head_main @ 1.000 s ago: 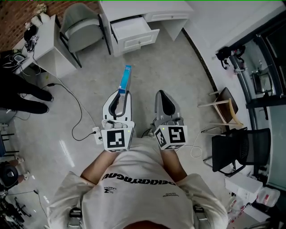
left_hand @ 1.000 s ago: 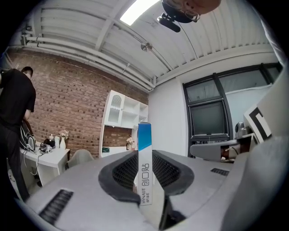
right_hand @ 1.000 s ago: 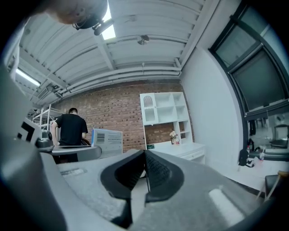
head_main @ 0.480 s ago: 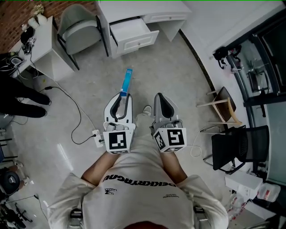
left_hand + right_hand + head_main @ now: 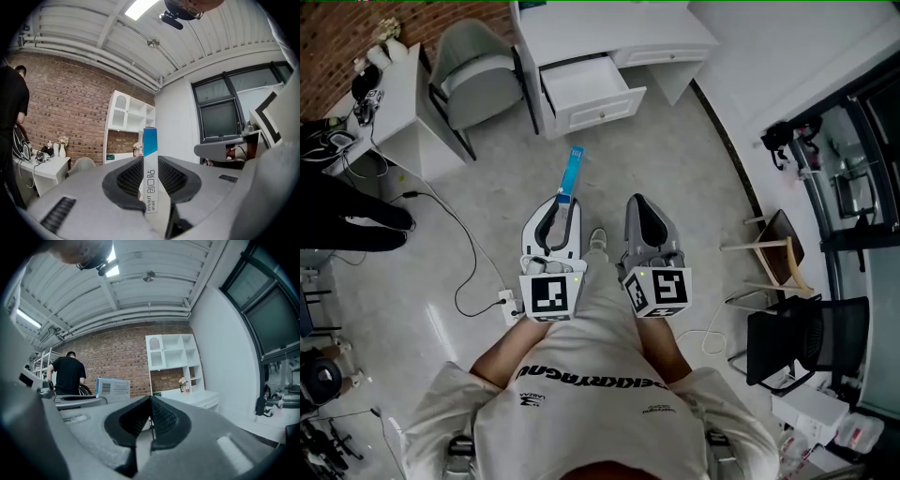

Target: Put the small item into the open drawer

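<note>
Ahead of us the open drawer [image 5: 584,84] juts from the counter [image 5: 609,33], a chair [image 5: 476,66] to its left; the box [image 5: 571,173] in our left tool [image 5: 562,202] lies before it.

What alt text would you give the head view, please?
Seen from above, the left gripper grips a slim blue-and-white box, aimed at the open drawer of a white desk ahead. The right gripper beside it is shut and empty.

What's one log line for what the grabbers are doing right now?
left gripper: shut on slim box | right gripper: shut, empty | drawer: open, ahead, box not in yet
</note>
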`<state>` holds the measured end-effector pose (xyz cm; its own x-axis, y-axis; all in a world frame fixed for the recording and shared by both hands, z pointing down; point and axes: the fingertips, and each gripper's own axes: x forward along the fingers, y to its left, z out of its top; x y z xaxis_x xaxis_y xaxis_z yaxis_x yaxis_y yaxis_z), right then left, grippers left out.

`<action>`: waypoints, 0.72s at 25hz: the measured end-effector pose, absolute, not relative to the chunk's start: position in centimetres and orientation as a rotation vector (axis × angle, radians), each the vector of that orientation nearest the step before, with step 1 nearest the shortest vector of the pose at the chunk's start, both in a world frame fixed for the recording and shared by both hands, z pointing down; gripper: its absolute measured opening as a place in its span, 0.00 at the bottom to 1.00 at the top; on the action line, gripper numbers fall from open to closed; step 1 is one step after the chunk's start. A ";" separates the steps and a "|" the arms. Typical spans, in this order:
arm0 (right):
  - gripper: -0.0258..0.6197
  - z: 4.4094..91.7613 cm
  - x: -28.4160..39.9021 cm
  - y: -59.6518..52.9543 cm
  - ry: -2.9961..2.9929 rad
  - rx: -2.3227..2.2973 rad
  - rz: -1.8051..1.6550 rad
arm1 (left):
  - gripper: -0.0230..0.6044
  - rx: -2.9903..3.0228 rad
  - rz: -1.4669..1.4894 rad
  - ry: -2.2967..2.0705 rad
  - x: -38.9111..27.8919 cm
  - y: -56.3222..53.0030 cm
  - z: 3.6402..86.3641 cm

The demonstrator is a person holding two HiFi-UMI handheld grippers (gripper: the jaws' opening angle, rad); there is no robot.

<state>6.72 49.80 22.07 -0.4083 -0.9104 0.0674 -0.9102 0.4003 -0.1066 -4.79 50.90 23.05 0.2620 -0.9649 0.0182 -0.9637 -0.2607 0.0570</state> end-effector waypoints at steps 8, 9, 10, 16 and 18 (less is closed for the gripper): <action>0.04 23.5 7.9 36.8 2.681 -1.661 -0.257 | 0.18 2.390 0.002 -1.920 -3.7 38.4 23.9; 0.04 23.4 8.2 35.1 2.683 -1.656 -0.261 | 0.18 2.385 0.004 -1.922 -3.4 36.8 23.8; 0.04 23.2 8.5 33.4 2.685 -1.650 -0.264 | 0.18 2.380 0.006 -1.926 -3.1 35.3 23.7; 0.04 22.6 9.8 24.7 2.711 -1.605 -0.278 | 0.18 2.361 0.025 -1.954 -1.4 27.3 22.9; 0.04 22.5 10.1 22.4 2.717 -1.580 -0.282 | 0.18 2.352 0.026 -1.961 -1.0 25.1 22.8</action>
<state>10.11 22.42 22.54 -0.4986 -0.8608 0.1018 -0.8634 0.4828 -0.1465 -0.97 25.10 22.83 0.1809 -0.9814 0.0639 -0.9828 -0.1779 0.0503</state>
